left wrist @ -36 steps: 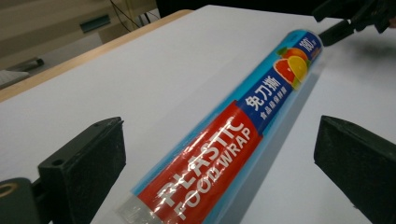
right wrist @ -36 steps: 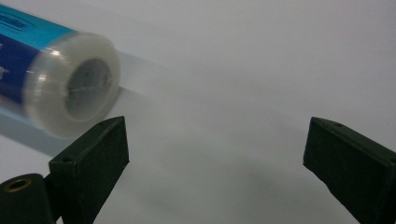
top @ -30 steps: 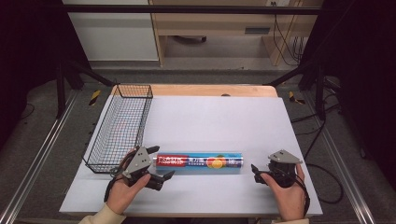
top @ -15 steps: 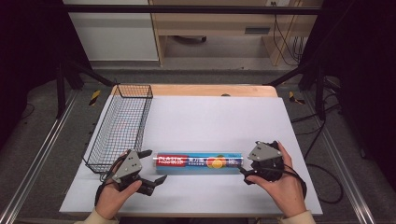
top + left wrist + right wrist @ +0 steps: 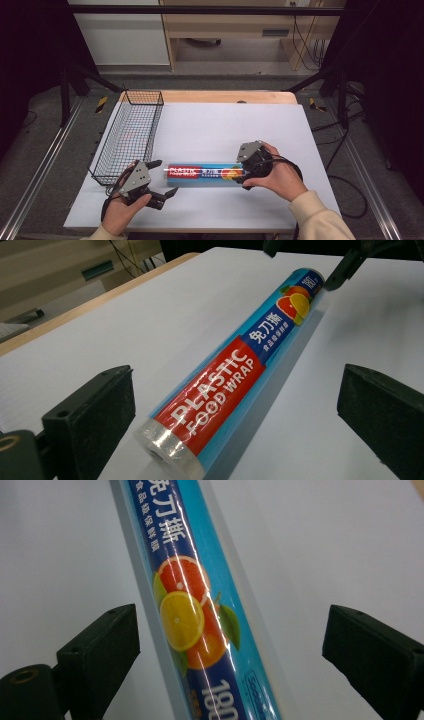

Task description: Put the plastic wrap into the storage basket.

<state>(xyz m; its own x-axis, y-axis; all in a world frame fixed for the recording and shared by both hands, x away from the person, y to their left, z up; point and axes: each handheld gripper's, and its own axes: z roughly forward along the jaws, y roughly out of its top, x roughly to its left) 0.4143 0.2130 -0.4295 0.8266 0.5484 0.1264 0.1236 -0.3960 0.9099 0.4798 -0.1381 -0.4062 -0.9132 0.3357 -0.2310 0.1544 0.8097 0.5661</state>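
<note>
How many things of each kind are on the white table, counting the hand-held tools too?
Black wire mesh basket: 1
Blue and red cylindrical roll of plastic food wrap: 1
Black two-jaw tools: 2, the left tool and the right tool, both open
Total: 4

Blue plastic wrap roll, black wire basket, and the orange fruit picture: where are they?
Blue plastic wrap roll (image 5: 205,174): high view, middle of the label.
Black wire basket (image 5: 131,131): high view, mesh floor.
Orange fruit picture (image 5: 190,615): right gripper view, on the roll's label.
</note>
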